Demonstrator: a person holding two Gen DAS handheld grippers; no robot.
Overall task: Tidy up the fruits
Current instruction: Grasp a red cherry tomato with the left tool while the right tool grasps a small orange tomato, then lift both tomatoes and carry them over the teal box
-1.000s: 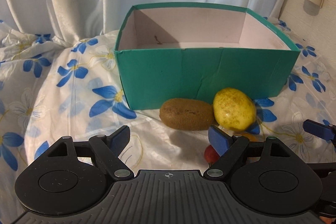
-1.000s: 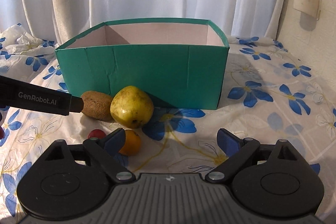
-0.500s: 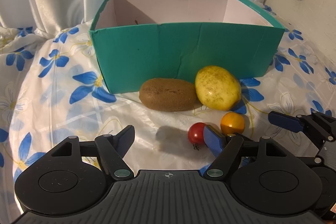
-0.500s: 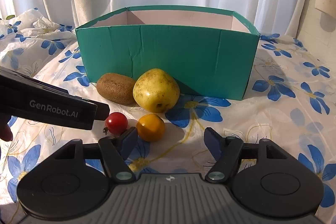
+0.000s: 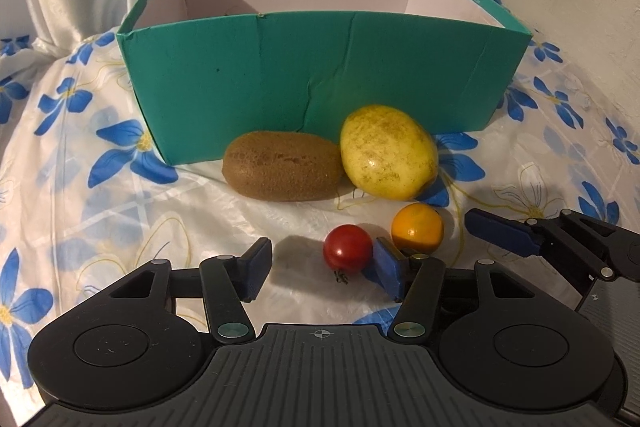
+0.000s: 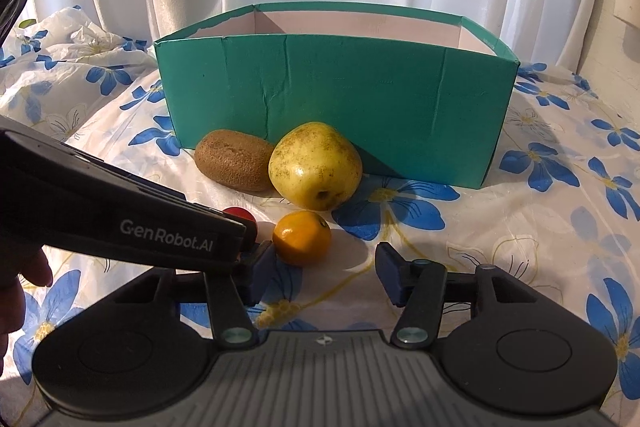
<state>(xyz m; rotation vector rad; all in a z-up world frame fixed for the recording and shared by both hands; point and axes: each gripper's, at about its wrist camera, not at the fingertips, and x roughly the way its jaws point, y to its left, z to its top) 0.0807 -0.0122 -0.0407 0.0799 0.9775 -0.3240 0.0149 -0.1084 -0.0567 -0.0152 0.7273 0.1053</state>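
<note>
While four fruits lie on the flowered cloth [image 5: 120,211] before the green box [image 5: 320,83], the left gripper [image 5: 320,267] is seen with its jaws just closing around the tomato [image 5: 347,247], the pad at 3 o'clock touching or nearly touching it and the other pad well apart, so nothing is clasped yet. The right gripper [image 6: 324,273] has likewise been closing, released and empty, with the orange [image 6: 302,237] just ahead of its fingertips at 11 o'clock. The tomato is judged light, smooth, soft and easily bruised; it should be taken across its widest part with gentle pressure. The orange is judged light and firmer, apt to roll, and best held across its middle. Behind them, at 12 o'clock, the kiwi [image 5: 282,167] and the pear [image 5: 388,151] rest touching each other against the box wall. The two grippers stand close together and could collide, and the box wall must be cleared when anything is lifted in.
</note>
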